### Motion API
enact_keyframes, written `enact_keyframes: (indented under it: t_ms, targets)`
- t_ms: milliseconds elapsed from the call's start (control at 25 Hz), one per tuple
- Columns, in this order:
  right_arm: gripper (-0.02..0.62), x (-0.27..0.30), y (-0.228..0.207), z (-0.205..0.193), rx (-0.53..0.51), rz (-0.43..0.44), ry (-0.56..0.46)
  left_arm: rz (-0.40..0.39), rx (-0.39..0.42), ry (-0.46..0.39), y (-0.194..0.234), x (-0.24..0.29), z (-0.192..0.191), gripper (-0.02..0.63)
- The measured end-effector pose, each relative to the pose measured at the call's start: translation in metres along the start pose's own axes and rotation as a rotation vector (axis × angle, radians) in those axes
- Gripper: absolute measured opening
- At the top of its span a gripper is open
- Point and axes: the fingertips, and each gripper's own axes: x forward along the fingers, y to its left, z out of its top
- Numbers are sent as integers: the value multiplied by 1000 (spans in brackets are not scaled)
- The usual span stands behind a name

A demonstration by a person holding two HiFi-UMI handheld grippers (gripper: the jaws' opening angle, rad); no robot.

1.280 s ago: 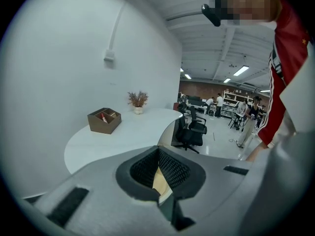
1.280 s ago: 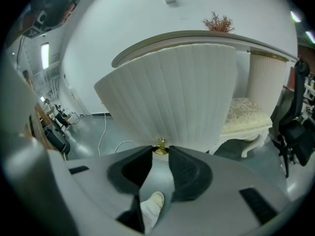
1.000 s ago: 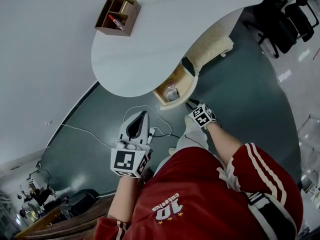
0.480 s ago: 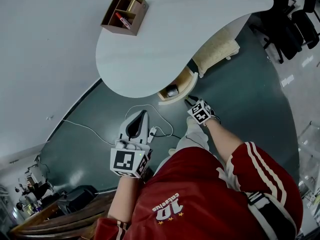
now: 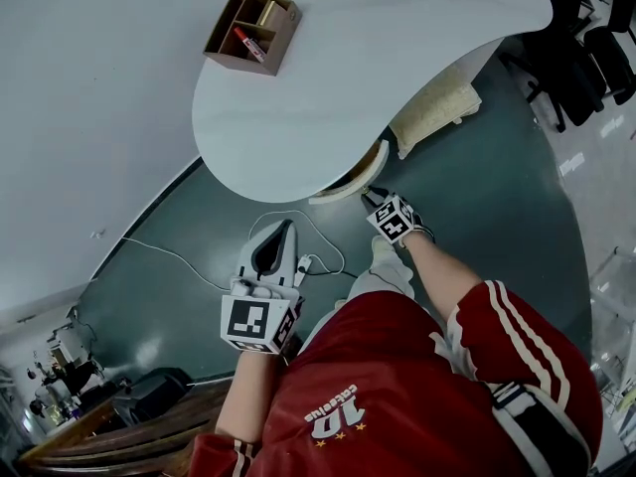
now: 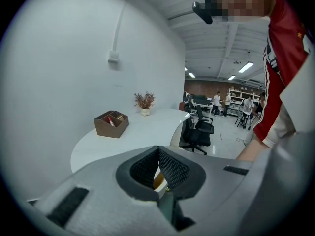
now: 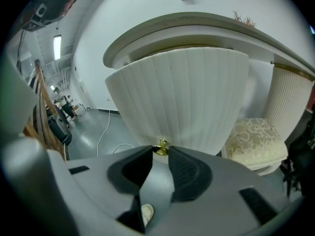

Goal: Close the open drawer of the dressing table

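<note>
The drawer point(image 5: 348, 185) is seen just left of centre in the head view, tucked under the curved edge of the white table point(image 5: 378, 78), with only a thin crescent of its front left showing, so it is judged nearly closed. In the right gripper view its ribbed, bowed cream front point(image 7: 182, 97) fills the middle of the frame, with a small gold knob point(image 7: 161, 146) at its lower edge.

The drawer is judged rigid and fairly light, likely to slide easily, so a steady level push should be enough. The knob is small, smooth and probably slippery; it is the obvious place to take hold, though the flat of the front just above it could also be pressed.

The right hand-held gripper point(image 5: 376, 197) is closed on the knob at its very tips. The left hand-held gripper point(image 5: 281, 229) is held lower left of the drawer, well apart from it, its pads together on nothing.

A padded stool point(image 5: 434, 112) stands to the drawer's right, and a wooden organiser point(image 5: 251, 32) rests on the table at upper left.
</note>
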Motion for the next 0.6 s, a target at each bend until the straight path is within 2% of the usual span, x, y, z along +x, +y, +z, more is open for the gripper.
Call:
enact_keyframes:
  t_ms: [280,600]
  targets:
    - [104,10,-6,14,-1,-15,-17,13,-9,0,17,6,2,5]
    - [103,12,-5,18,-18,-23,-50,39,-22,33,35,10,-12,5]
